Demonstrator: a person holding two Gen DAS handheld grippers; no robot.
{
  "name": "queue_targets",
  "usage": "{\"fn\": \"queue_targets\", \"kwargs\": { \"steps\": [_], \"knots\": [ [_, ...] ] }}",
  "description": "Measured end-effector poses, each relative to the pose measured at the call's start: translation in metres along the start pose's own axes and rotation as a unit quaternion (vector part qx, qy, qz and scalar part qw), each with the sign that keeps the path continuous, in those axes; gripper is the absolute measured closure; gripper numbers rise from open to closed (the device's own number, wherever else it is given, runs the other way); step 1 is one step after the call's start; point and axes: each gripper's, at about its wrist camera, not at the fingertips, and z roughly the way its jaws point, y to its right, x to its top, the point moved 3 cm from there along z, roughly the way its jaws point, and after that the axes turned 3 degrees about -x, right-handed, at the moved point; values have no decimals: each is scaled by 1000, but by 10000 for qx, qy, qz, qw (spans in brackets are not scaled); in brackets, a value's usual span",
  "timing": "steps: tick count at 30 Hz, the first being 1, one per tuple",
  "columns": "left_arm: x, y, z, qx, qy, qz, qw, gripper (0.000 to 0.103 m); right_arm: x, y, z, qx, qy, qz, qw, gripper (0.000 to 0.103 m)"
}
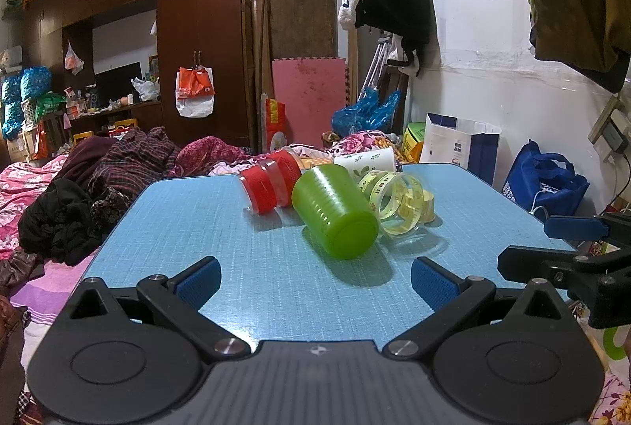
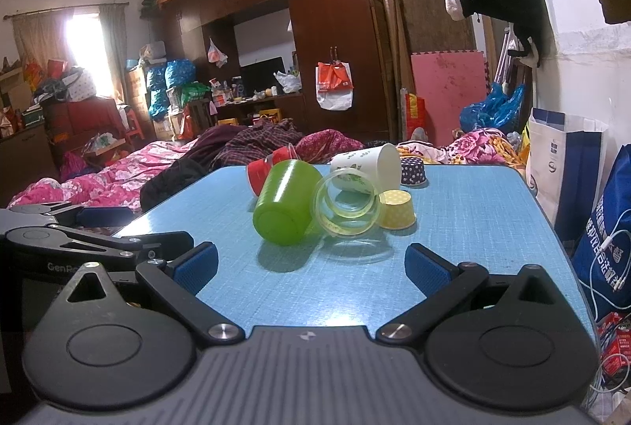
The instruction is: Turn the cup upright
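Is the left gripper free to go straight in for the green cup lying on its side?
Probably yes. The left gripper is open, and only bare blue table lies between it and the green cup. The clear cup presses against the cup's right side, so that finger has little room.

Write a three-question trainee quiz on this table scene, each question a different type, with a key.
1. True or false: the green cup stands upright on the blue table.
2. Multiple choice: the left gripper and right gripper are: A) both open and empty; B) both shut on cups; C) left shut on the green cup, right open.
3. Fill in: the clear cup lies touching the green cup; the small cup right of it, mouth down, is coloured ____.

Key: 1 false, it lies on its side with its base toward the cameras. 2 A. 3 yellow.
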Motion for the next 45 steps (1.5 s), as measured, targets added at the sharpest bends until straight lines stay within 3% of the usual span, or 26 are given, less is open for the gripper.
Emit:
{"fn": "queue_targets", "kwargs": {
  "steps": [45],
  "knots": [
    [1,-1,0,-65,-27,-5,10000,0,0,1,1,2,-11,-9,10000,1]
  ]
}}
